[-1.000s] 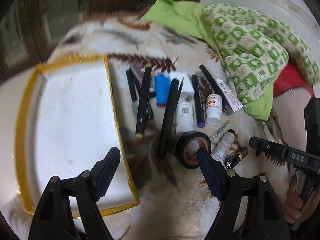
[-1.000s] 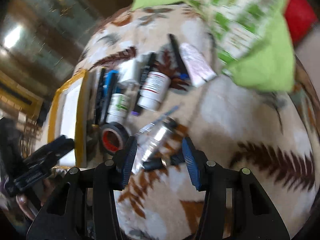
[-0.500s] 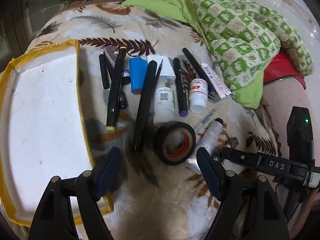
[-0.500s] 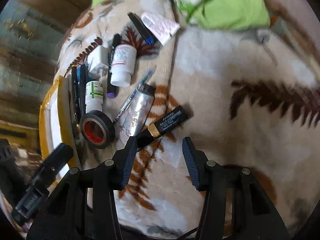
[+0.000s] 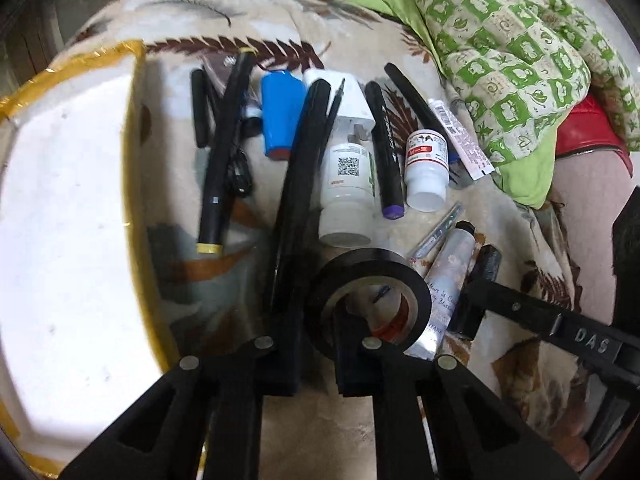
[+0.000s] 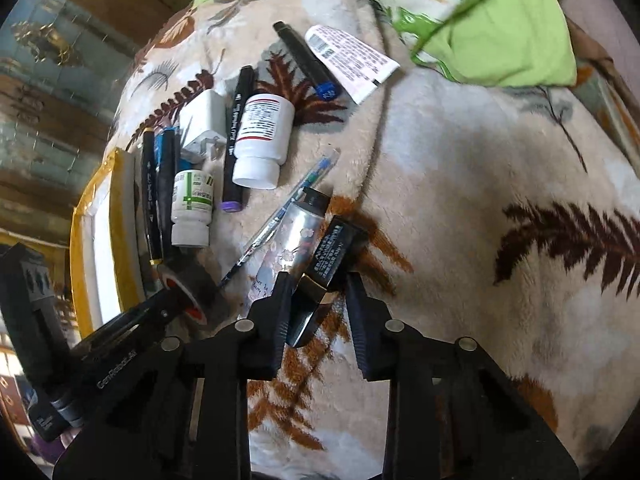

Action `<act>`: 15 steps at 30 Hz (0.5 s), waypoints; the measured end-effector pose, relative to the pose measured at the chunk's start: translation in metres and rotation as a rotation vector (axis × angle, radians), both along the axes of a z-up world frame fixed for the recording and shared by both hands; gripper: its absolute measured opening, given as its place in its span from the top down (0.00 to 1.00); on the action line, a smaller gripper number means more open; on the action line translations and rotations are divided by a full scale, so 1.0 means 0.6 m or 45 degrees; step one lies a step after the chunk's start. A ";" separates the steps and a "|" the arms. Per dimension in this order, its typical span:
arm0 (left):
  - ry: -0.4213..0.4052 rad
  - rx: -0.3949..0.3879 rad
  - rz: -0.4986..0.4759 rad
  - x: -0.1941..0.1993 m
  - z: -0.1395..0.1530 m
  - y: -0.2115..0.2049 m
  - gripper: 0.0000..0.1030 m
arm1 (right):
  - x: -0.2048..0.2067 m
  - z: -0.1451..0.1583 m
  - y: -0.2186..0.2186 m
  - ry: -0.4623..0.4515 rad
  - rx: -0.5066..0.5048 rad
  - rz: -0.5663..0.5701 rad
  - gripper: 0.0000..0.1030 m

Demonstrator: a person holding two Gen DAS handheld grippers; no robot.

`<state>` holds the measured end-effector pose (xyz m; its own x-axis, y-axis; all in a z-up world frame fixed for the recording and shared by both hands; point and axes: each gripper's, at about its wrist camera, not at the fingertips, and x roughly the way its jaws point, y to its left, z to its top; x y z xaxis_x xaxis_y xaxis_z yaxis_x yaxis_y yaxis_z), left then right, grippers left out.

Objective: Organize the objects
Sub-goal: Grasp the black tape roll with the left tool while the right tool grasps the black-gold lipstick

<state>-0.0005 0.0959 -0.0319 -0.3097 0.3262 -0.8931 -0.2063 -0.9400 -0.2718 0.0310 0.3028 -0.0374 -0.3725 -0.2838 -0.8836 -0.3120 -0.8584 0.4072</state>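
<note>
On the leaf-patterned blanket (image 6: pixel 460 168), only the left wrist view shows the blue cylinder (image 5: pixel 280 114) and the wide white foam tray (image 5: pixel 68 208) with its yellow-taped rim; the right wrist view alone shows the printed label on the black-and-gold lipstick tube (image 6: pixel 326 270). The left gripper (image 5: pixel 318 354) has just been closing and clamps the wall of the black tape roll (image 5: pixel 366 300). The right gripper (image 6: pixel 316 312), also just closing, has the lipstick tube between its jaws; whether they press it I cannot tell.
</note>
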 end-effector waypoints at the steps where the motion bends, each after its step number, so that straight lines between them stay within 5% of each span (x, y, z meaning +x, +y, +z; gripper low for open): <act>1: 0.012 -0.012 -0.006 -0.001 0.005 0.002 0.90 | -0.002 0.004 0.001 0.004 0.003 0.012 0.77; 7: 0.080 -0.002 -0.042 0.005 0.043 0.006 0.90 | 0.011 0.028 0.000 0.079 0.036 0.064 0.79; 15: 0.313 -0.121 0.033 0.023 0.194 -0.047 0.90 | 0.024 0.060 -0.009 0.157 -0.003 0.067 0.80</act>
